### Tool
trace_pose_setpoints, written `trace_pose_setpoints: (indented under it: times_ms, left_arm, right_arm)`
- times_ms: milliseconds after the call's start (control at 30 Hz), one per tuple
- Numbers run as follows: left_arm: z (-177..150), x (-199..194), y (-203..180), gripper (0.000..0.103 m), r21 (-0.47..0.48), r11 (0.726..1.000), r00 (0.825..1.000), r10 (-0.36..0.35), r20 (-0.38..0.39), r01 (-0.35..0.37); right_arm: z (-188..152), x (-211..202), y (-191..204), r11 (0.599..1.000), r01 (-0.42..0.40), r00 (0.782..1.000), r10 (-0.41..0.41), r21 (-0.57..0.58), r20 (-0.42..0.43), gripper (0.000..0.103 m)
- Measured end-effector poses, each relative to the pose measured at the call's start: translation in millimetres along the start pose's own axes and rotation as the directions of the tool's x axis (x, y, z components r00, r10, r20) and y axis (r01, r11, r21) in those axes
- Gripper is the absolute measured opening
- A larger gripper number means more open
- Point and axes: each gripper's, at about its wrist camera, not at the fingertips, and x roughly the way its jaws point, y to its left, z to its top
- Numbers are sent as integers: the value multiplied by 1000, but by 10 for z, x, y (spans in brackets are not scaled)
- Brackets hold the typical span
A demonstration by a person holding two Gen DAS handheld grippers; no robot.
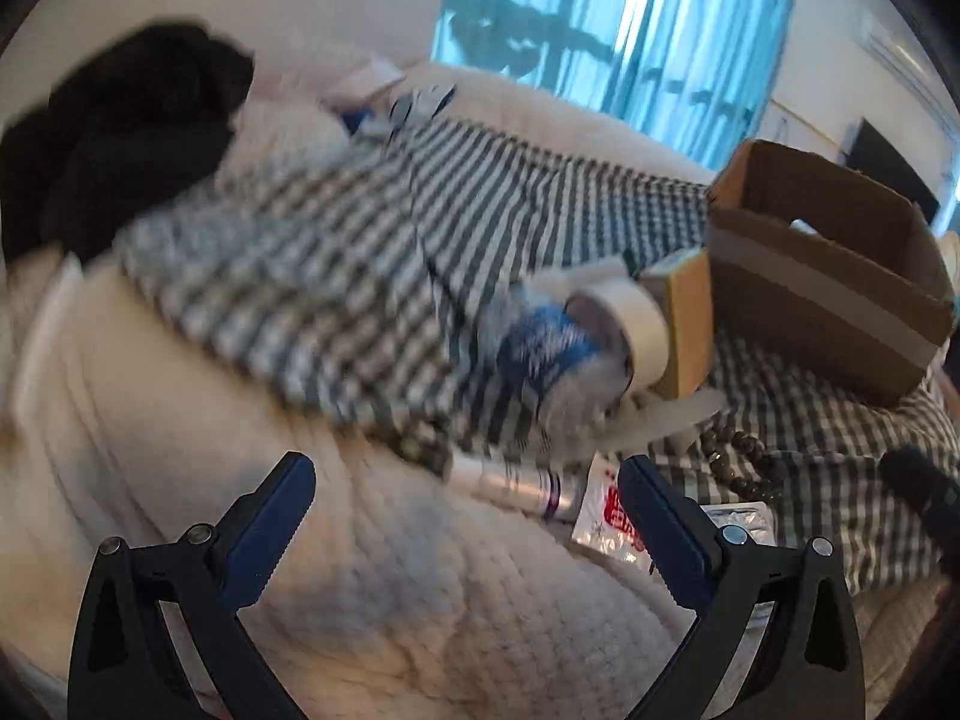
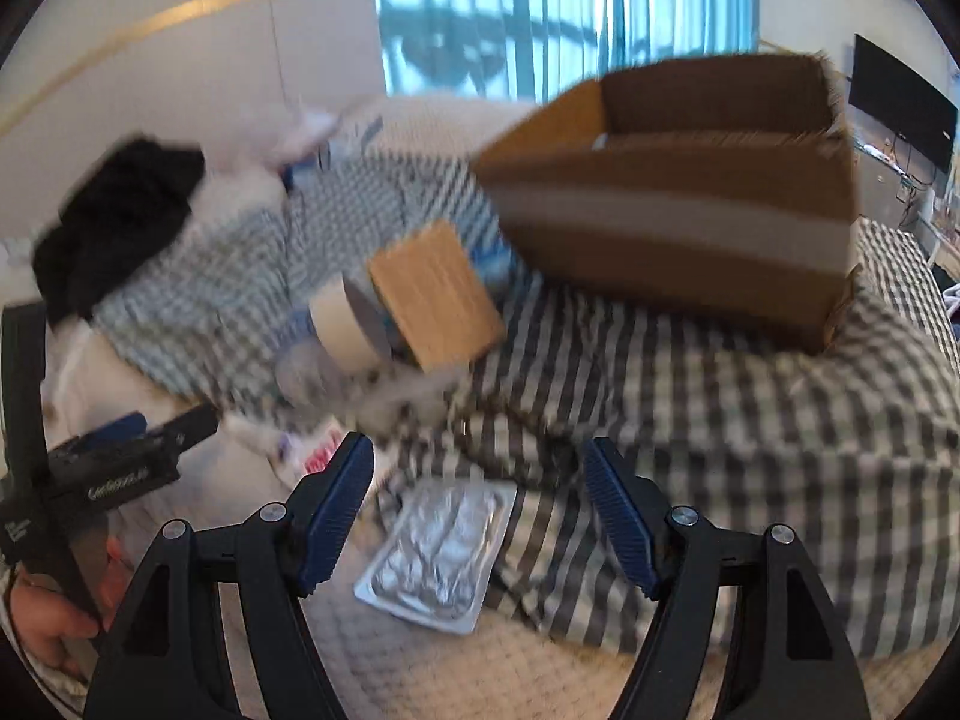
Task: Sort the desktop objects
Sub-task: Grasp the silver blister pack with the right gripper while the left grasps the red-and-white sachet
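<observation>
fingers of both tools hold nothing: left gripper [image 1: 465, 531] spread wide, right gripper [image 2: 480, 516] partly open over the foil blister pack [image 2: 438, 552], lower centre. pack looks light, thin, slick, crushable; best pinched across its short edges. tape roll [image 2: 345, 327] stiff, ring-shaped. cardboard box [image 2: 678, 222] upper right, on soft checked cloth [image 2: 750, 450].

Daylight comes through the teal curtains [image 1: 606, 18] at the back, bright and a little blown out. Both views smear with motion blur, and the fisheye bends everything into dark corners.
</observation>
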Motion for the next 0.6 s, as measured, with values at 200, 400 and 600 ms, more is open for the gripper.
trace_pose_setpoints:
  times_ms: [200,400,600]
  left_arm:
    - [-100,294,-2,103,-19,1000,996,21,-85,-23]
    - [-145,327,-140,103,52,998,994,36,-99,-31]
    - [-155,364,-170,103,69,997,994,33,-101,-26]
  right_arm:
    - [-132,414,225,995,56,990,-66,-83,-128,72]
    - [-278,813,317,995,41,964,-64,-93,-257,72]
    - [-325,976,370,989,51,950,-91,-139,-297,72]
